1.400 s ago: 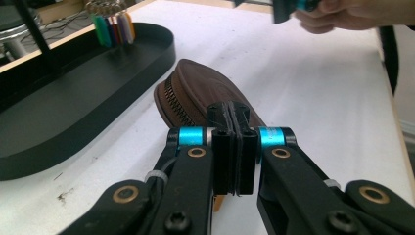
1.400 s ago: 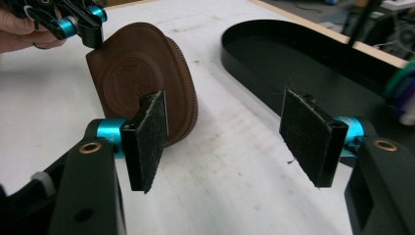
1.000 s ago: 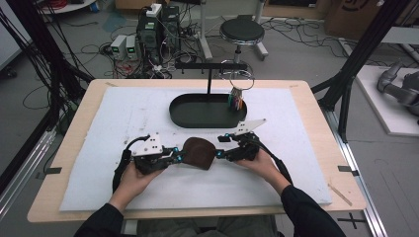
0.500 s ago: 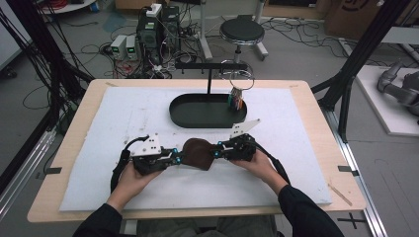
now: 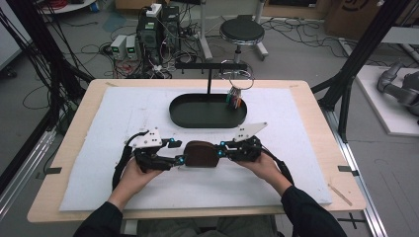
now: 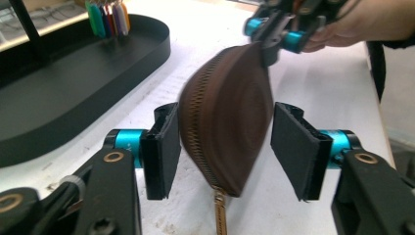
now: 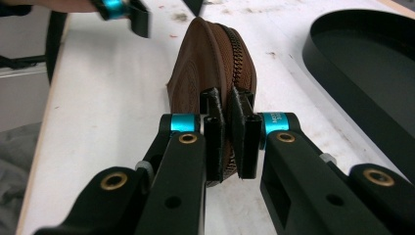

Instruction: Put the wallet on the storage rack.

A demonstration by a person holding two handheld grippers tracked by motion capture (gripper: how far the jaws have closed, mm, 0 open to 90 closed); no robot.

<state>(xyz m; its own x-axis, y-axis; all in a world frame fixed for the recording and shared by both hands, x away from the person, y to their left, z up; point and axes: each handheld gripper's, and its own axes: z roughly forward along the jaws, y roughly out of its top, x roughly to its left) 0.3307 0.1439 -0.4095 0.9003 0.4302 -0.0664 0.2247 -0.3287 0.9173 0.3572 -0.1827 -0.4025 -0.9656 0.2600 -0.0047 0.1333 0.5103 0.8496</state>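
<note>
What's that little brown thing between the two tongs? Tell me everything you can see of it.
It is a small brown pouch, rounded like a lens, seemingly leather, with a brass-coloured zip shut along its edge and a pull hanging at one end. It stands on edge on the white mat, near the black tray. The right tongs pinch one end; the left tongs have just opened, pads either side, not pressing.

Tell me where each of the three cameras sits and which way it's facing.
High view: above the person's side, facing forward and down at the table; forearms and both claws show.
Left gripper view: on the left claw, looking along its open jaws at the brown zip pouch; the other hand shows beyond.
Right gripper view: on the right claw, pinching the pouch's end.
All three views share the pouch and the black oval tray.
</note>
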